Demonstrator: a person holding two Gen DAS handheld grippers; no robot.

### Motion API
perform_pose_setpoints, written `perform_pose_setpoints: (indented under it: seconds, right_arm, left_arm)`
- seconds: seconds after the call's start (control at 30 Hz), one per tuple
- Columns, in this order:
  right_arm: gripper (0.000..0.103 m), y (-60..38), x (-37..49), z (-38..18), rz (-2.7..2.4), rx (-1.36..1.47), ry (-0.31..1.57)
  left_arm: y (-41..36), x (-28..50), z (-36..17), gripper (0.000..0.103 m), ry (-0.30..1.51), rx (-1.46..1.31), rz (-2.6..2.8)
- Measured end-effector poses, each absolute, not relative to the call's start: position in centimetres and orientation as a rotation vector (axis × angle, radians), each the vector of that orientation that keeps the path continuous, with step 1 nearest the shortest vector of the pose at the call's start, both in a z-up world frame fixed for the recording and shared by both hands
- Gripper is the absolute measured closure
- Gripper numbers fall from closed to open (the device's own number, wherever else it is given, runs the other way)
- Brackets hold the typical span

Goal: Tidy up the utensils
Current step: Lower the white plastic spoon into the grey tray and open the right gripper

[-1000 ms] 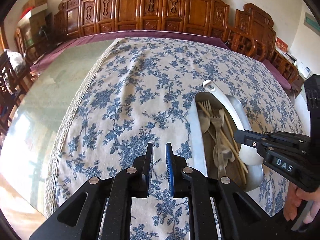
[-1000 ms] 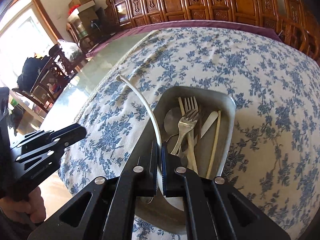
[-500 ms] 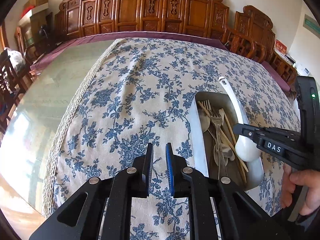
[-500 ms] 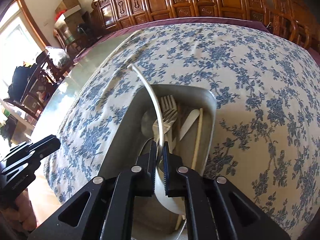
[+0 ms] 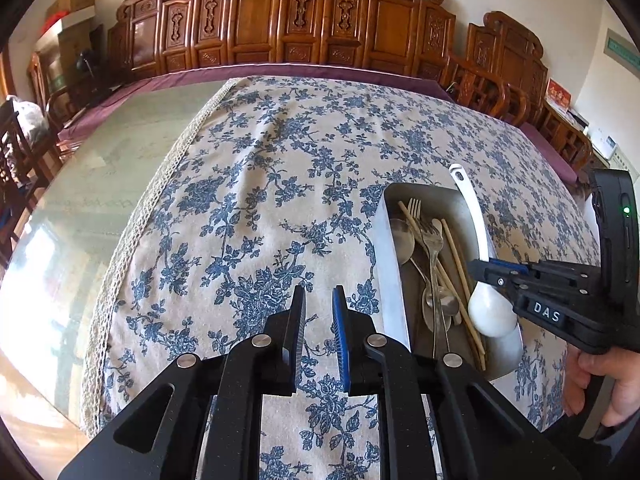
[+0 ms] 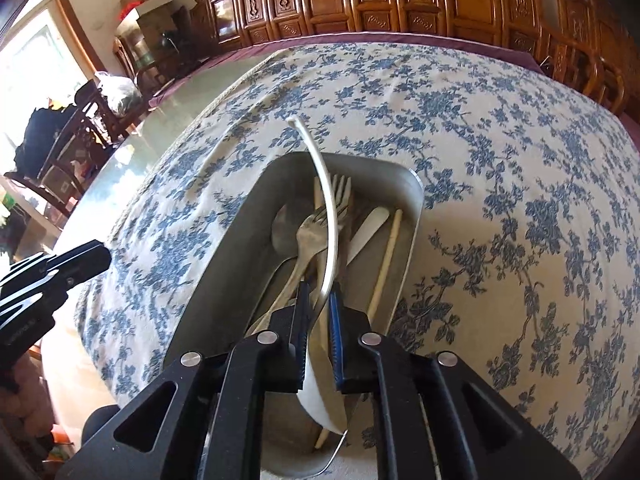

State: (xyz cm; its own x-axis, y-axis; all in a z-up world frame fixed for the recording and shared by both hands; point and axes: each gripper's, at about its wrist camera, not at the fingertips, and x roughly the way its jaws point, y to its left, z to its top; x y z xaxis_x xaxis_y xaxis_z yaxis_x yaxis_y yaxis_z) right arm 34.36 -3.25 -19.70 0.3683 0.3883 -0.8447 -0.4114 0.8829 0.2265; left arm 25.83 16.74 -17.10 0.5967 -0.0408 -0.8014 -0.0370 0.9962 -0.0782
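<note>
A person's right hand-held gripper point(image 6: 319, 312) is reaching down into a metal tray point(image 6: 414, 216) of utensils near the right edge of the worktop point(image 5: 280, 184), which is wearing a blue floral tablecloth point(image 5: 256, 216). A white ceramic soup spoon point(image 6: 326, 240) is standing between its jaws, bowl low in the tray and handle rising past the tray's far rim; the jaws are easing apart, and from the right wrist view a sliver of gap is showing beside the handle, so the pads are no longer pressing it. Forks point(image 6: 308, 232), a metal spoon point(image 5: 401, 236), chopsticks point(image 6: 386, 256) and a pale flat utensil point(image 6: 370, 226) are lying lengthwise in the tray beside it. The left hand-held gripper point(image 5: 319, 320) is hovering over bare cloth just left of the tray, its jaws standing narrowly apart and gripping nothing. Carved wooden chairs point(image 5: 304, 12) are lining the wall beyond the worktop's far edge.
</note>
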Motion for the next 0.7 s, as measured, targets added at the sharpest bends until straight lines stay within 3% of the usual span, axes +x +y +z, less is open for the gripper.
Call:
perform_pose_setpoints:
  seconds: [0.33,0.4,0.47,0.7]
  right_arm:
    - [0.090,-3.0,33.9,-19.5,0.489,-0.023,1.084]
    - [0.077,-3.3,34.0,-19.1,0.489,-0.024,1.057]
    - [0.076,-3.5,33.8,-18.7,0.497,-0.039,1.034]
    - [0.076,-4.8,32.1,-16.6,0.506,-0.098,0.928]
  left_arm:
    - [16.5,25.7,-17.0,0.090,0.927,-0.081,-0.004]
    - [16.4,25.7,-16.9,0.090,0.924,-0.077,-0.002]
    - [16.3,25.7,-16.9,0.089,0.924,-0.079,-0.004]
    - [15.1,25.2,-16.0,0.069,0.897,-0.069,-0.009]
